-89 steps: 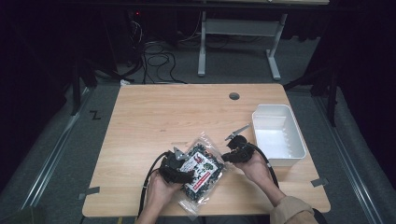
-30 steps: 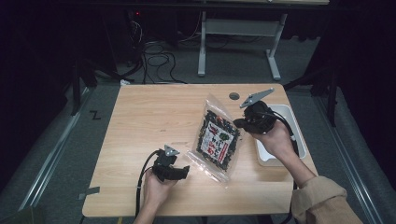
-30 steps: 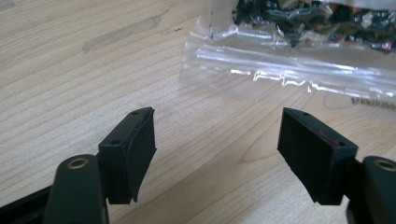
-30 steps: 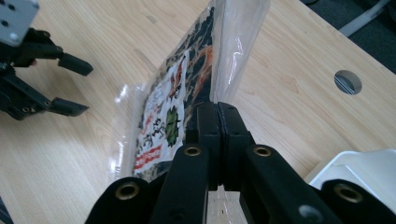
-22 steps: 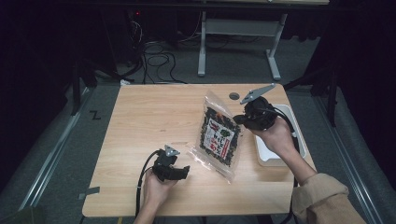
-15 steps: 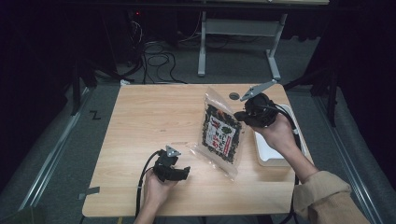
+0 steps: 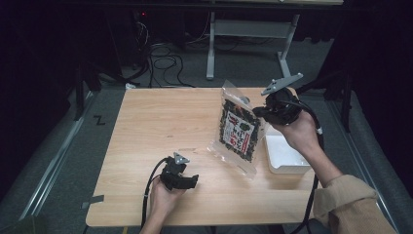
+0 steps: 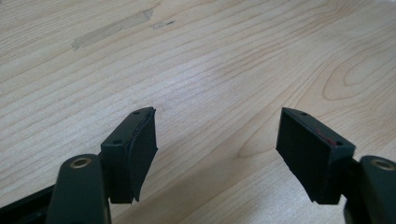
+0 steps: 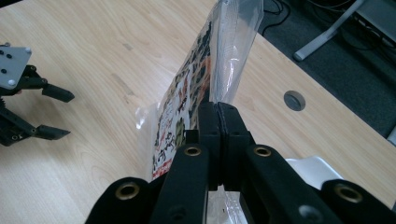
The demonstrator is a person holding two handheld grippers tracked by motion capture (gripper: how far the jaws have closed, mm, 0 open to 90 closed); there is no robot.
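Observation:
A clear plastic bag of dark snacks with a printed label [image 7: 237,129] hangs in the air over the right part of the table, top edge up. My right gripper [image 7: 257,110] is shut on the bag's upper edge; in the right gripper view the jaws meet on the bag [image 9: 196,93]. The left gripper [image 7: 193,181] rests low near the table's front edge, open, with nothing between its pads [image 8: 140,149]. It also appears at the left of the right gripper view as the left gripper [image 9: 58,114], open.
A white rectangular tray [image 7: 287,158] stands at the right edge of the wooden table [image 7: 156,122], just under and beside the hanging bag. A round cable hole [image 9: 294,100] lies near the far edge. Cables and a desk frame are on the floor beyond.
The right gripper has lifted the bag higher, so it now hangs more upright above the table and tray. The left gripper has stayed where it was, open.

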